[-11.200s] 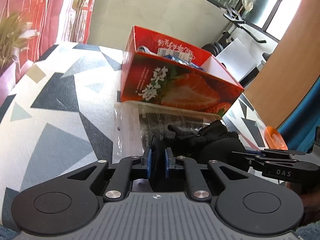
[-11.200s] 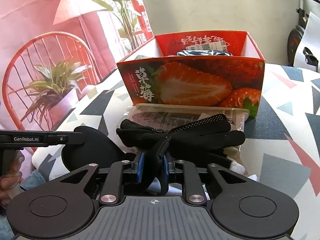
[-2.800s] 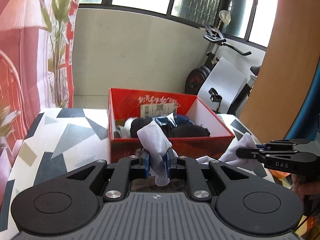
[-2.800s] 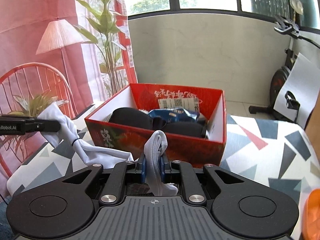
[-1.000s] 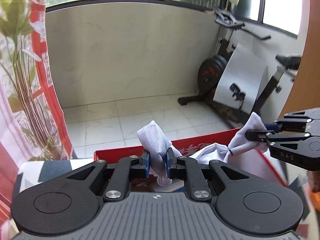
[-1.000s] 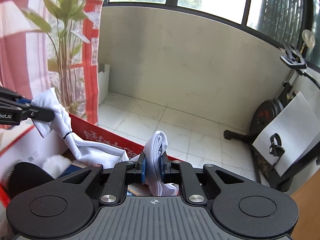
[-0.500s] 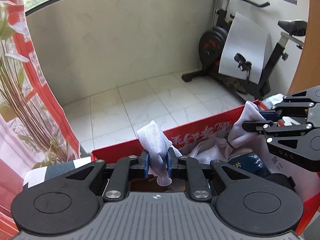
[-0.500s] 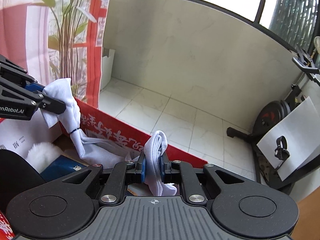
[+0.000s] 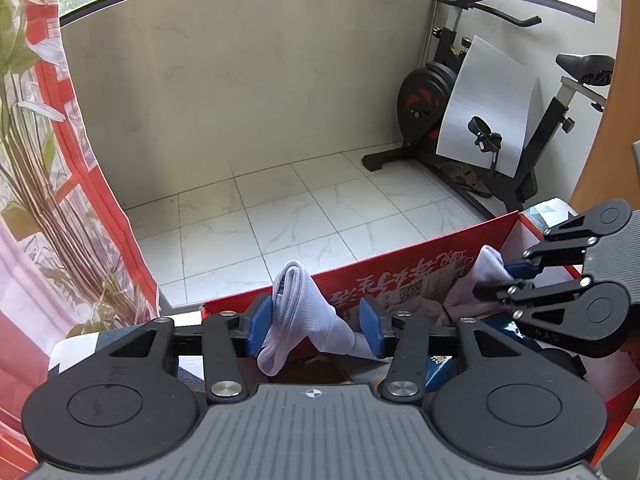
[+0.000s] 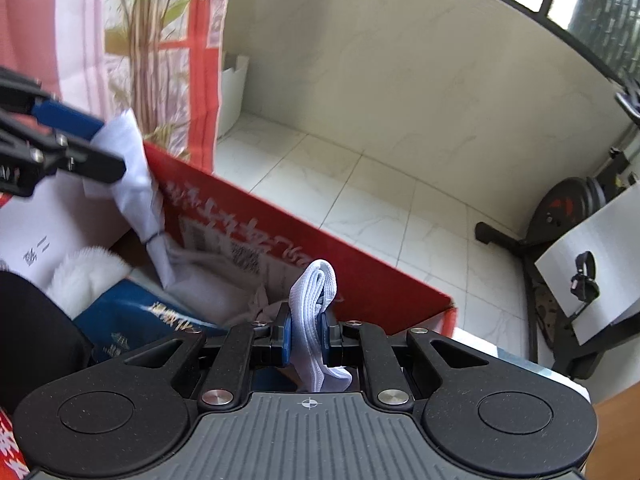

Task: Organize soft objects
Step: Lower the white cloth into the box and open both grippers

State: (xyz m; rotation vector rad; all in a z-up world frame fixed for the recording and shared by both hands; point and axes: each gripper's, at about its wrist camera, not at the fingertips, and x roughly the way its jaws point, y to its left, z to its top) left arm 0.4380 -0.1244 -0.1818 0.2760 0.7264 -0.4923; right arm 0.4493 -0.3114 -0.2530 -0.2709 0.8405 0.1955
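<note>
Left gripper fingers are spreading, releasing white sock over red box, while right gripper is pinching its far end; drop nearly done, right release remaining.

White sock stretched, sagging over open red box
</note>
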